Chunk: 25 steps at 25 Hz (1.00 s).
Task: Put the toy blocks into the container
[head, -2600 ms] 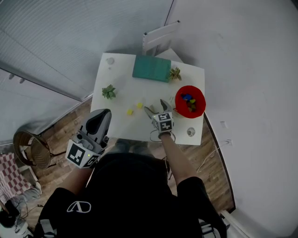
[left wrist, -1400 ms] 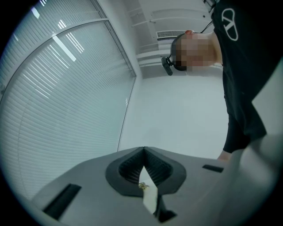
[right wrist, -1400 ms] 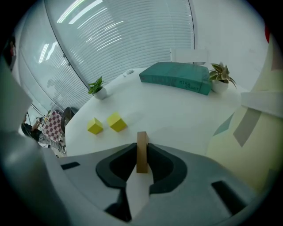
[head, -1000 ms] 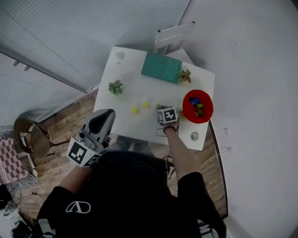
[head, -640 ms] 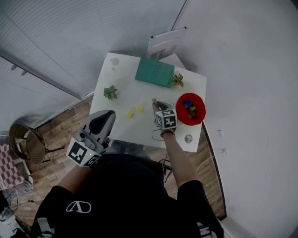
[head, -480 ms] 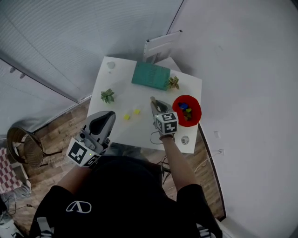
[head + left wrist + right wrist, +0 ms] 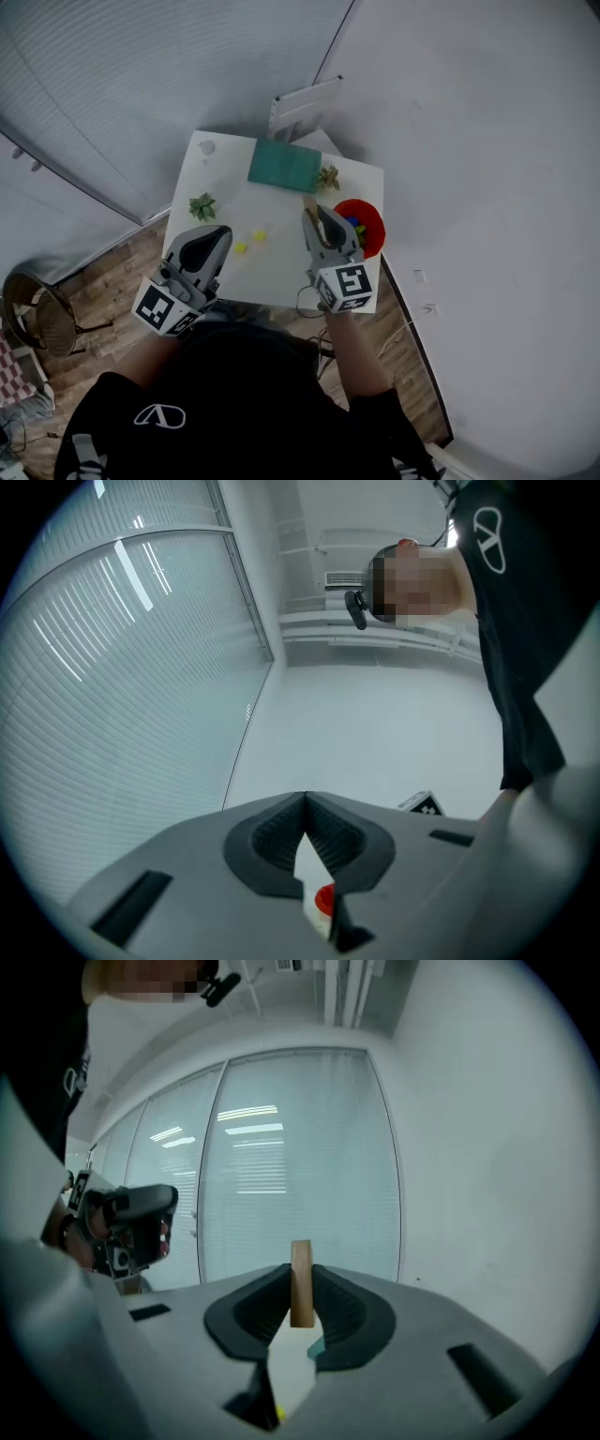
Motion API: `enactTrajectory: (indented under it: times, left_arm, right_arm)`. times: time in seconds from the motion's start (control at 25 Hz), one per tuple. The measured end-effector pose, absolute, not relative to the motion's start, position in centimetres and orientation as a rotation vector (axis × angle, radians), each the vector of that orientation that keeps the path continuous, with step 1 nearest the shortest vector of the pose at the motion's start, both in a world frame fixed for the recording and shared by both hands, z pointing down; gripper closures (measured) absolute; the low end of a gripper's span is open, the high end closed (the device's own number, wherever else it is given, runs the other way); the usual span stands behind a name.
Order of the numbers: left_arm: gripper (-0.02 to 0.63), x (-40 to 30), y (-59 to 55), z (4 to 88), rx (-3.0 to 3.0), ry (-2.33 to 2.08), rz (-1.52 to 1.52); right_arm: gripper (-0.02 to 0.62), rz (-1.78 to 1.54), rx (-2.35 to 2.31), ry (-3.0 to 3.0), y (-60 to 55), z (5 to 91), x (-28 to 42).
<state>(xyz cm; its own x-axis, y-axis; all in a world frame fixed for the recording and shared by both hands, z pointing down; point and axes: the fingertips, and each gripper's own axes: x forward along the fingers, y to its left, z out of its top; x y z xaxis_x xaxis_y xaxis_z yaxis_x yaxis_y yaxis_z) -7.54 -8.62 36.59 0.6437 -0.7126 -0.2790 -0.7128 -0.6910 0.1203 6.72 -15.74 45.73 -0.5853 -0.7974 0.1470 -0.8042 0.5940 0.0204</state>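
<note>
Right gripper (image 7: 316, 217) lifted block (image 7: 301, 1283), likely wooden.

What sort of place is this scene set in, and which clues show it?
Probably an office or lab room, indoors: a small white table stands on a wood floor, beside tall glazing with slatted blinds and a plain white wall.

A white table (image 7: 272, 272) at frame centre bears a teal box (image 7: 284, 166), two yellow blocks (image 7: 241, 247), two small plants (image 7: 202, 206) and, at right, a red bowl (image 7: 378, 230).
</note>
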Motion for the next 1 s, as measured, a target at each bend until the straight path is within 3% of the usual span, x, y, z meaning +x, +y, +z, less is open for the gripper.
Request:
enactTrajectory:
  times: [0.4,1.0]
  left_arm:
    - [0.601,-6.6,-8.5,35.4,-2.850,1.185,0.508]
    - [0.601,-5.6,-8.6,35.4,-2.875,1.143,0.510]
  right_arm:
    - [0.518,-0.242,1.428,-2.873,-9.3,37.4,5.7]
    - [0.518,-0.282,1.480,-2.896,-8.6,38.2,6.5]
